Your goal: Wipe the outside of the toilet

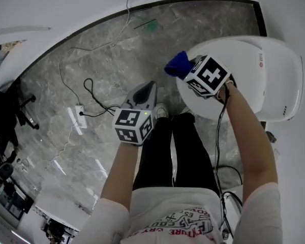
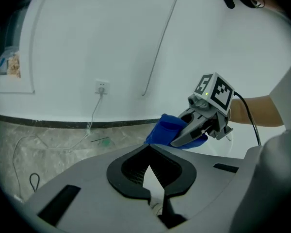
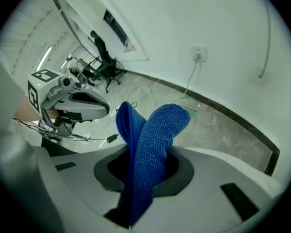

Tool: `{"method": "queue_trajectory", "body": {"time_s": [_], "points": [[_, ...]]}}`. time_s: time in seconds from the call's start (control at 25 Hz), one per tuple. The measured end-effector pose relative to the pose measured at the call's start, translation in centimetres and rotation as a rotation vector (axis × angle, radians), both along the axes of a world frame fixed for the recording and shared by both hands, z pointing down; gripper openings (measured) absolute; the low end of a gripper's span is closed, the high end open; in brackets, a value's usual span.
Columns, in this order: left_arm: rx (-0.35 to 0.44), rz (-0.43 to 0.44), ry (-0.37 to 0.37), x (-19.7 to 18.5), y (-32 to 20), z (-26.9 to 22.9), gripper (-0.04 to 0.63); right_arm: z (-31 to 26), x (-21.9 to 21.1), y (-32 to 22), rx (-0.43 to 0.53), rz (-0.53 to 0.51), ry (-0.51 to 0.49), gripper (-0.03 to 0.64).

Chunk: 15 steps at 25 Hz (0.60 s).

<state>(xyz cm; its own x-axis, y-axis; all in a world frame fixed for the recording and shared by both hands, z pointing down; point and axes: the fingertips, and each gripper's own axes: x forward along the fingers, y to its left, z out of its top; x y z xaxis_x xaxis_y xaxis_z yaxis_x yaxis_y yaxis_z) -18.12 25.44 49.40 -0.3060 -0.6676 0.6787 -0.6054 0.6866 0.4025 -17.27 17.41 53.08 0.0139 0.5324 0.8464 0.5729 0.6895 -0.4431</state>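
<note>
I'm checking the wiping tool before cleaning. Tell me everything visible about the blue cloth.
The blue cloth is a nubby, terry-like microfibre, folded into two upright lobes. The right gripper is shut on its lower part, so it stands up from the jaws. It is held at the front edge of the white toilet; whether it touches cannot be told.

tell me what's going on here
A person stands over a white toilet with a two-jaw gripper in each hand. The right gripper is clamped on a blue cloth and holds it at the edge of the closed lid; whether the cloth touches it cannot be told. The left gripper is shut and empty, held off to the side over the floor.
</note>
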Motion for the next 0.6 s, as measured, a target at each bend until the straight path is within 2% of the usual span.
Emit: {"method": "queue_trajectory", "body": {"time_s": [0.32,0.48,0.6], "points": [[-0.008,0.216,-0.023,3.8,-13.5,-2.7,0.008,-3.7,5.1,-12.5,-0.075,0.37,-0.057,0.072],[0.016,0.305,-0.026,7.4,-20.1,-3.2,0.008,-4.0,9.3,-17.8,-0.082,0.489,-0.076,0.072],[0.031,0.425,-0.026,10.0,-25.4,-3.0,0.008,-3.8,12.2,-21.8,-0.071,0.605,-0.098,0.072]]}}
